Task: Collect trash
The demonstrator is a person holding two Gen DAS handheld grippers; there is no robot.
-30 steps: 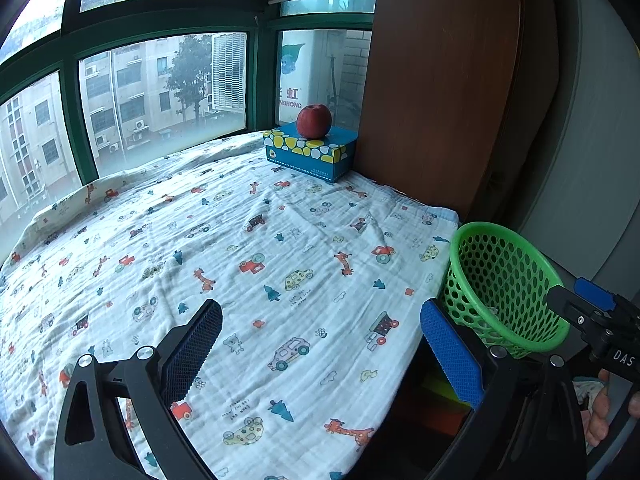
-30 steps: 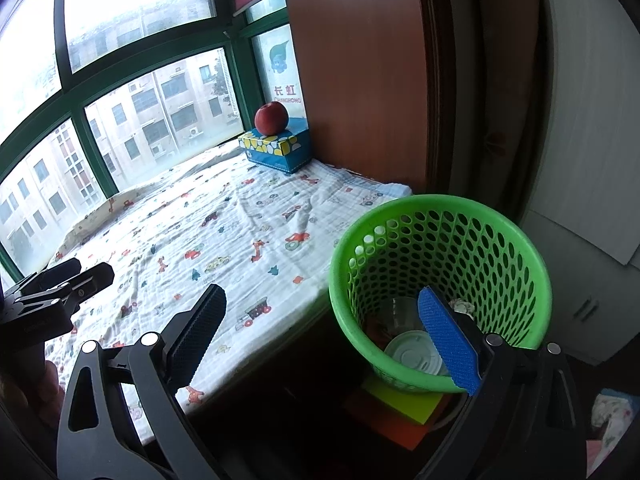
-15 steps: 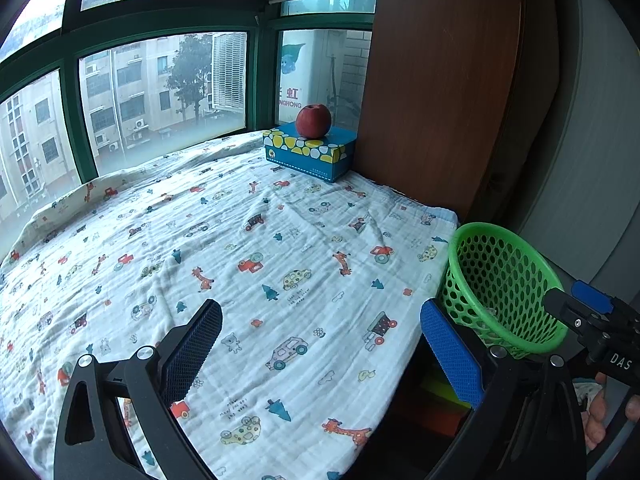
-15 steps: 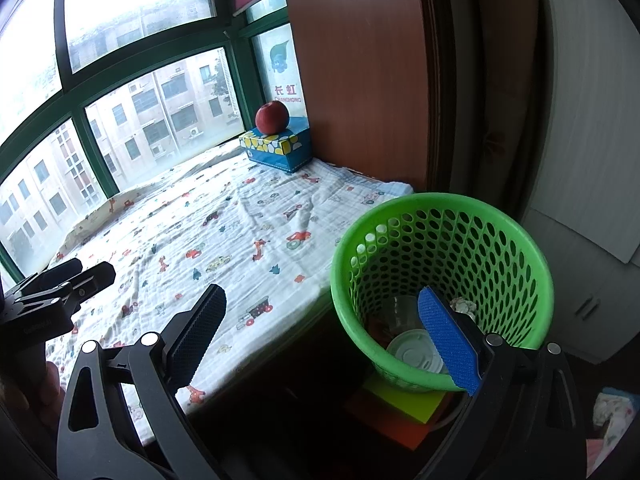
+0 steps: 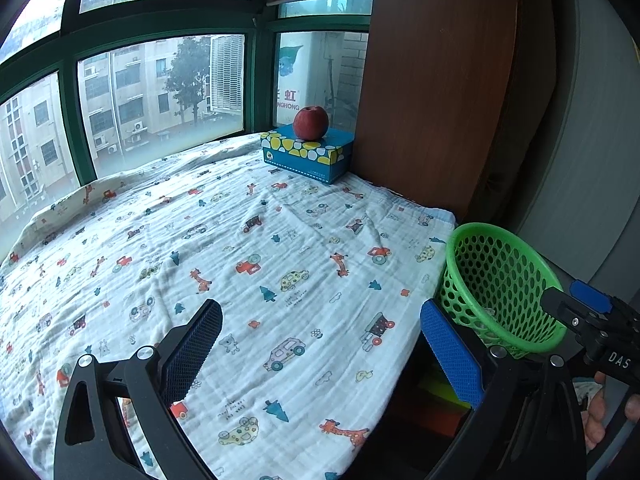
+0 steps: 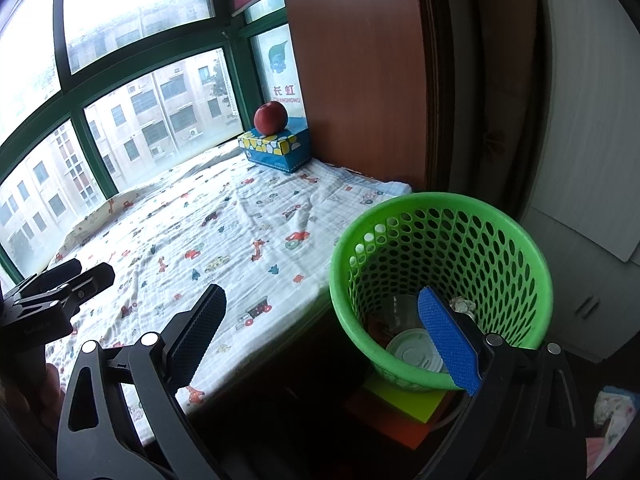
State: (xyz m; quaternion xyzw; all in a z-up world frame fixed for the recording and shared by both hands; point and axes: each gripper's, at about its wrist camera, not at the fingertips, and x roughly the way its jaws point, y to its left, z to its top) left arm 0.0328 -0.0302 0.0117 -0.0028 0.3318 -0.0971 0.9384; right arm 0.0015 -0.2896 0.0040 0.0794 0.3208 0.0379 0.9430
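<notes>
Trash sits at the bottom of the green basket (image 6: 440, 240): a white plastic lid (image 6: 412, 354), a clear cup (image 6: 400, 308) lying behind it, and a small crumpled white scrap (image 6: 462, 305) against the far wall. The basket stands just off the bed's right edge, below the mattress level, on top of a yellow and orange stack (image 6: 400, 404).

Both tongs are spread wide and hold nothing. The right gripper (image 6: 320, 334) hangs over the gap between the bed edge and the basket, its blue finger pad (image 6: 448, 344) inside the basket's rim in this view. The left gripper (image 5: 320, 344) hovers above the near part of the bed, over the cartoon-print sheet (image 5: 240, 240), with the basket (image 5: 500, 280) off to its right.

At the bed's far right corner, by the window (image 5: 160, 92), a red apple (image 5: 311, 122) rests on a blue tissue box (image 5: 308, 154), next to a brown wooden panel (image 5: 432, 80).
</notes>
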